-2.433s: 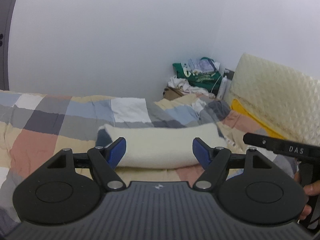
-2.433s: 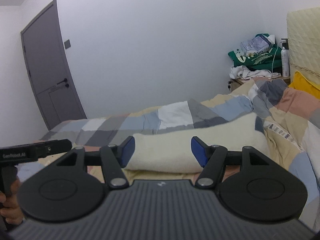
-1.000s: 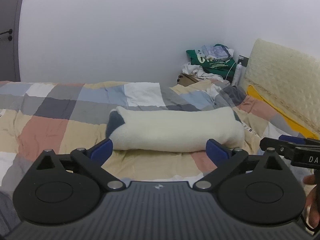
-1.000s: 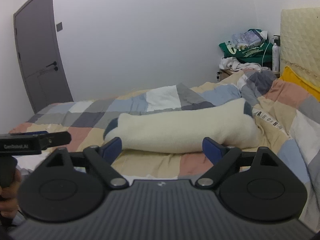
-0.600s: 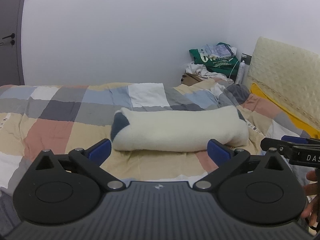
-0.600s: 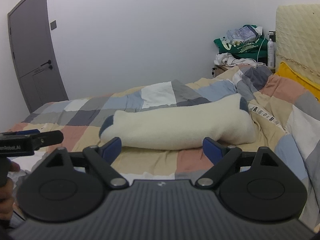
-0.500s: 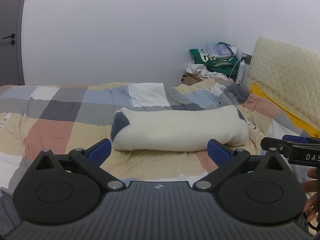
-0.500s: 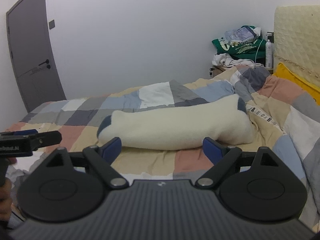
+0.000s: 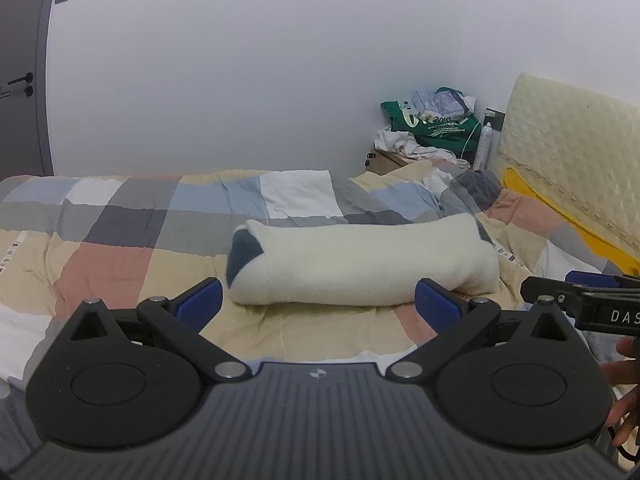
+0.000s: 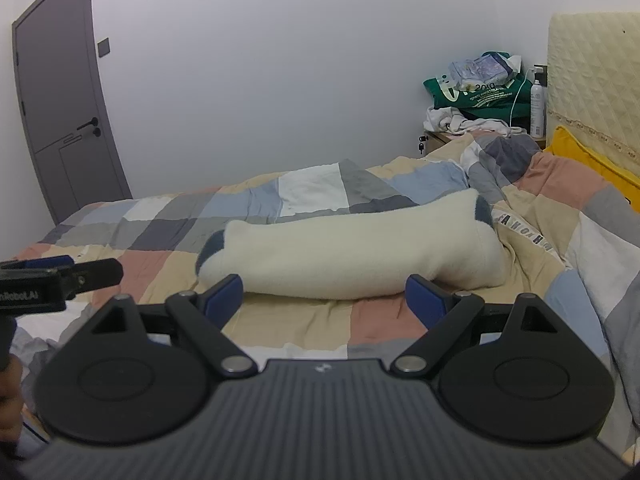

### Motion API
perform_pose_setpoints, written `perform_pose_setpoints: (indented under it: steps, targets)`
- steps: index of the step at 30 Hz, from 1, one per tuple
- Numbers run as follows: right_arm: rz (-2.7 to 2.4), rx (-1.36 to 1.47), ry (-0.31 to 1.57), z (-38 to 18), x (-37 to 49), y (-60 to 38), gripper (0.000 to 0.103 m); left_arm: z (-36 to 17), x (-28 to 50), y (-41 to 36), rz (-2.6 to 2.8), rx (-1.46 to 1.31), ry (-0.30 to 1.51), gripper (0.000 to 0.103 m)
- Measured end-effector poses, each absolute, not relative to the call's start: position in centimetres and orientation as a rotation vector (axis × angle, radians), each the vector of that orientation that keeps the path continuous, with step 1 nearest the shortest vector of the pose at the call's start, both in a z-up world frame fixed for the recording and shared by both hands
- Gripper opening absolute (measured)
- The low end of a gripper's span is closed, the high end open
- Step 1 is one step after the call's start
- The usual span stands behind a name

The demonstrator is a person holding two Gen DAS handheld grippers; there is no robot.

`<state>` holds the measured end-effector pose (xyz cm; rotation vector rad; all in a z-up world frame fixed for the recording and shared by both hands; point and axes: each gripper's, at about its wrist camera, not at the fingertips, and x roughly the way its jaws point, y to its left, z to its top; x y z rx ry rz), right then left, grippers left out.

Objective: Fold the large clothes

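Observation:
A cream fleece garment with a dark blue lining lies folded into a long roll (image 9: 360, 260) across the checked duvet (image 9: 120, 256); it also shows in the right wrist view (image 10: 352, 252). My left gripper (image 9: 318, 306) is open and empty, held back from the roll's near side. My right gripper (image 10: 324, 300) is open and empty, also short of the roll. Each gripper shows at the edge of the other's view: the right one (image 9: 580, 300) and the left one (image 10: 60, 276).
A padded cream headboard (image 9: 572, 160) and a yellow pillow (image 10: 592, 164) are at the right. A bedside table (image 10: 440, 140) carries a green bag (image 10: 480, 96), clothes and a spray bottle (image 10: 537, 108). A grey door (image 10: 60, 100) is at the left.
Both grippers have pulled back from the roll and their fingers have opened wider. The roll lies still on the duvet.

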<state>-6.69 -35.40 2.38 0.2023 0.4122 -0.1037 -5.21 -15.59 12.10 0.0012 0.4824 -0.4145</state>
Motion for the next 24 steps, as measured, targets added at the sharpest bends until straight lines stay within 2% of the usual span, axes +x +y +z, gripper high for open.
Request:
perform_pose_setpoints:
  steps: [24]
  targets:
    - [-0.119,0.187,0.395,3.26,-7.15,-34.65,0.090,12.96,-6.10,-14.69,-0.432,-0.022,0.461,0.103]
